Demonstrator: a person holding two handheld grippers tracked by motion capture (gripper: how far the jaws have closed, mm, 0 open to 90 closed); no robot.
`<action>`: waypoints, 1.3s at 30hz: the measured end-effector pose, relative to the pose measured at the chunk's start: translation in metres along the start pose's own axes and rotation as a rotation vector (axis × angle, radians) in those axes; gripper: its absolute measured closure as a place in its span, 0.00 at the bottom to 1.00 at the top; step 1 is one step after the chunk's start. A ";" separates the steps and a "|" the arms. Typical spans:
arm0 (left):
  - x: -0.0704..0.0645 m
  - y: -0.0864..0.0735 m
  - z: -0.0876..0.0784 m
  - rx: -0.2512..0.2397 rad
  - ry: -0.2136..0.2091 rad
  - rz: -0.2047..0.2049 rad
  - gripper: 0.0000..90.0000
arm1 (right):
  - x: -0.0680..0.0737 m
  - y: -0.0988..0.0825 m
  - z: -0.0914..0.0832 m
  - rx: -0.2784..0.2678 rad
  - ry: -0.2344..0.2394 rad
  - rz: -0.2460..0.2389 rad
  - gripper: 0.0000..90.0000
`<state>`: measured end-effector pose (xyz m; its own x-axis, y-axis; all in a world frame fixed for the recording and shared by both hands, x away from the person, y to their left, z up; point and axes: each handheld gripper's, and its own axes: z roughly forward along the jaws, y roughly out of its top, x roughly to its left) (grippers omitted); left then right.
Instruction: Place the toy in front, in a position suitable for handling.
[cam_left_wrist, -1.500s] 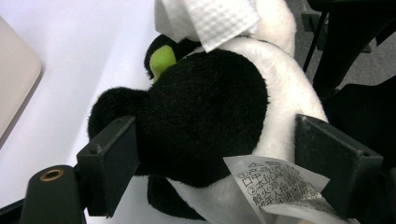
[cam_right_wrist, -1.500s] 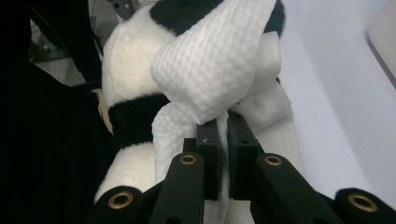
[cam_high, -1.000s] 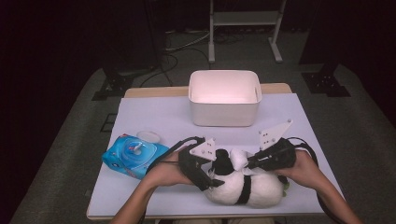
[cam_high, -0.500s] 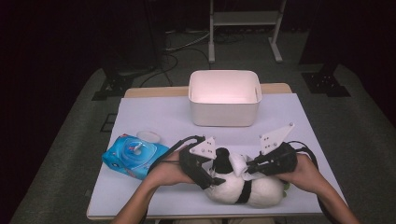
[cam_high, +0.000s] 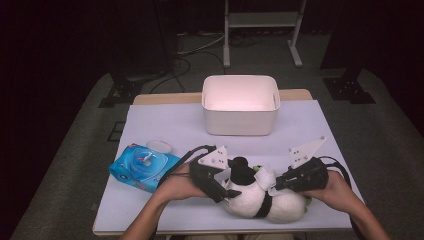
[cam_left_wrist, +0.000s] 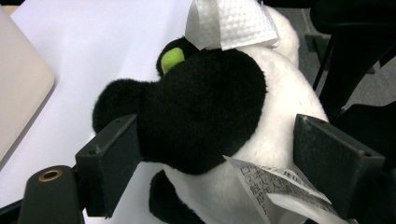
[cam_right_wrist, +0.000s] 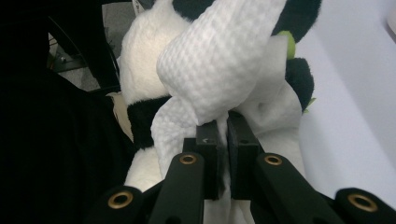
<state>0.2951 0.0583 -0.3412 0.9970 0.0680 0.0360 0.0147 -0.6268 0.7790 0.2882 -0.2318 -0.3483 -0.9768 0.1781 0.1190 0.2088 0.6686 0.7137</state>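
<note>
The plush panda (cam_high: 260, 200) is soft and light; left gripper (cam_left_wrist: 224, 154) jaws clasp its head, right gripper (cam_right_wrist: 223, 140) jaws pinch a limp wet wipe (cam_right_wrist: 219, 60).

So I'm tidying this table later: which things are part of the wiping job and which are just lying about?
In use:
- plush panda, steadied between the left gripper jaws
- white wipe, pinched by the right gripper against the toy

Lying about:
- blue wipes pack, its lid flipped open
- white bin at the table's far side
</note>
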 end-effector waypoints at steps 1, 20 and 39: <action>0.000 0.001 0.001 0.006 -0.002 0.007 0.18 | 0.001 0.000 0.000 -0.001 0.000 0.005 0.94; -0.003 -0.001 0.013 0.002 -0.014 -0.001 0.18 | 0.000 0.051 0.013 -0.007 0.020 -0.094 0.94; -0.003 0.004 0.019 -0.002 0.000 0.009 0.18 | 0.007 0.025 -0.004 -0.015 0.005 -0.041 0.93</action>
<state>0.2934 0.0409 -0.3507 0.9971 0.0624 0.0427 0.0057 -0.6258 0.7800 0.2868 -0.2169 -0.3270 -0.9848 0.1470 0.0925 0.1676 0.6641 0.7286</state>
